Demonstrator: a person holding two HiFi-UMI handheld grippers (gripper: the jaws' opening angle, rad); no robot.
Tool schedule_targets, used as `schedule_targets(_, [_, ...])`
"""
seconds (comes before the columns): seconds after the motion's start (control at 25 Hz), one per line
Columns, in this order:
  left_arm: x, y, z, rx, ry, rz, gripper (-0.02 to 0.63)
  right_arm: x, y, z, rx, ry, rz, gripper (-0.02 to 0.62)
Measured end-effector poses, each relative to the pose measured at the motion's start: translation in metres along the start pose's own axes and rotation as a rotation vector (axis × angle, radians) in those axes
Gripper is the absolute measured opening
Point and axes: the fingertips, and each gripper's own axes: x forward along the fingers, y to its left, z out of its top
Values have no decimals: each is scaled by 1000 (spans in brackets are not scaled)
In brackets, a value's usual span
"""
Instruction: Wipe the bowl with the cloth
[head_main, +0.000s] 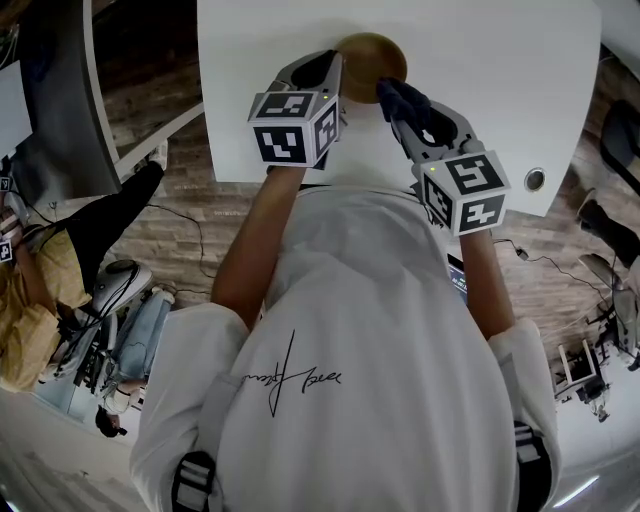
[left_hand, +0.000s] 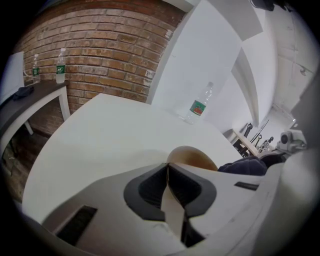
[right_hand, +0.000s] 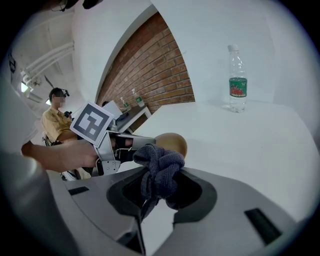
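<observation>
Though well apart, bottle (right_hand: 237, 80) beyond bowl (right_hand: 174, 143).

A plastic water bottle (left_hand: 199, 105) stands on the white table (left_hand: 90, 135); beyond the table, a brick wall (left_hand: 105, 40) and seemingly 2 small bottles (left_hand: 60, 67).

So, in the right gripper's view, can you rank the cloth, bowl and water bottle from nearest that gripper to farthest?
1. The cloth, pinched between the jaws of the right gripper.
2. The bowl, just beyond the cloth, near the middle of the view.
3. The water bottle, standing far back on the table, upper right.
</observation>
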Motion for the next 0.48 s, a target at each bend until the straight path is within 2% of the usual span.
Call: schedule_targets(0.48, [0,1,5,9,5,5,2,-1,-6,7,-5,-7,0,104])
